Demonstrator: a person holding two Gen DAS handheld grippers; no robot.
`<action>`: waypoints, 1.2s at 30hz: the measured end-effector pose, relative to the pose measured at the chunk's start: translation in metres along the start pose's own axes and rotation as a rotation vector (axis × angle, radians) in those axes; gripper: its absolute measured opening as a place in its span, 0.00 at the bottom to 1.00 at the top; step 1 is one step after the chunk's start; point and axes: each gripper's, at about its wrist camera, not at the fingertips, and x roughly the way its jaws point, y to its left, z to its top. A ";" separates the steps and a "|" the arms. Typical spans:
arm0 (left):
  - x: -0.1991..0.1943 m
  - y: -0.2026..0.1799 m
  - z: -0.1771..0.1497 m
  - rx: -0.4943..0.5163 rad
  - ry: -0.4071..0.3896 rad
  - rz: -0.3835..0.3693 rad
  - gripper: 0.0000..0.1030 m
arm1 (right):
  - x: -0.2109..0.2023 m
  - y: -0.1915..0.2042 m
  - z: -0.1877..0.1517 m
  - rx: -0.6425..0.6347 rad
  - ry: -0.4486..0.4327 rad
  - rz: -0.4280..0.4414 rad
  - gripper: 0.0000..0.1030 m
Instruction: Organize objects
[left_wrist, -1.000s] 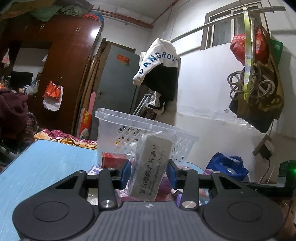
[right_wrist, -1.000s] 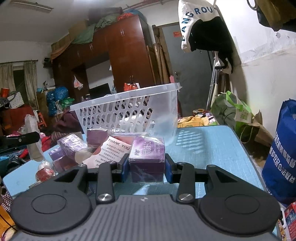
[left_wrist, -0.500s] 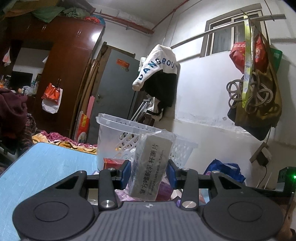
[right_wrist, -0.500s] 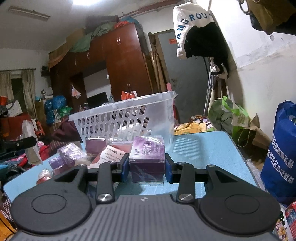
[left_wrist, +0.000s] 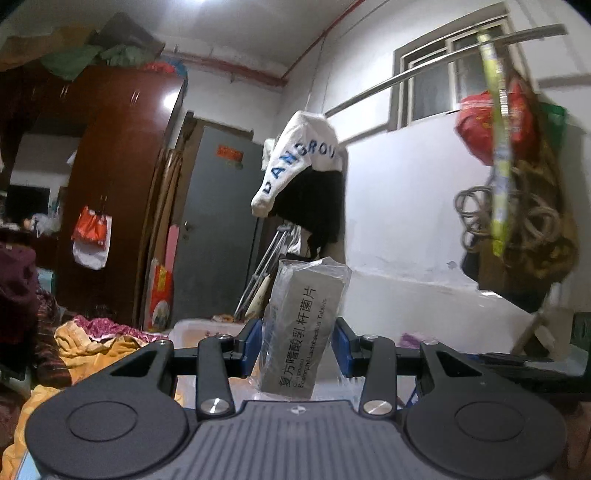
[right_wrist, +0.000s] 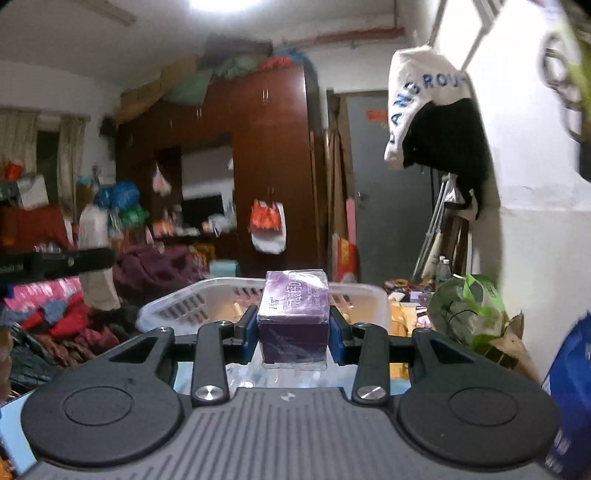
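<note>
2 grippers, each clamped on a box. The left gripper pinches a grey tablet box in clear wrap — standing tilted. The right gripper grips a purple box, level, in front of the white basket rim.

Your left gripper has the tablet box clamped between its pads, standing tilted, with the basket rim low behind and to its left. Your right gripper has the wrapped carton pinched between its pads, in front of the basket's near rim, the basket opening spreading out behind it. In the right view, the bag lies right of the basket and the wardrobe stands behind it.
</note>
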 end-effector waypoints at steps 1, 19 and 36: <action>0.014 0.002 0.007 -0.011 0.027 0.007 0.44 | 0.019 -0.001 0.009 0.002 0.044 -0.008 0.40; 0.006 0.025 -0.031 -0.063 0.051 0.041 0.87 | -0.019 -0.015 -0.045 0.146 0.063 0.085 1.00; -0.026 0.047 -0.101 0.065 0.324 0.244 0.85 | -0.023 -0.003 -0.114 0.140 0.216 0.163 0.97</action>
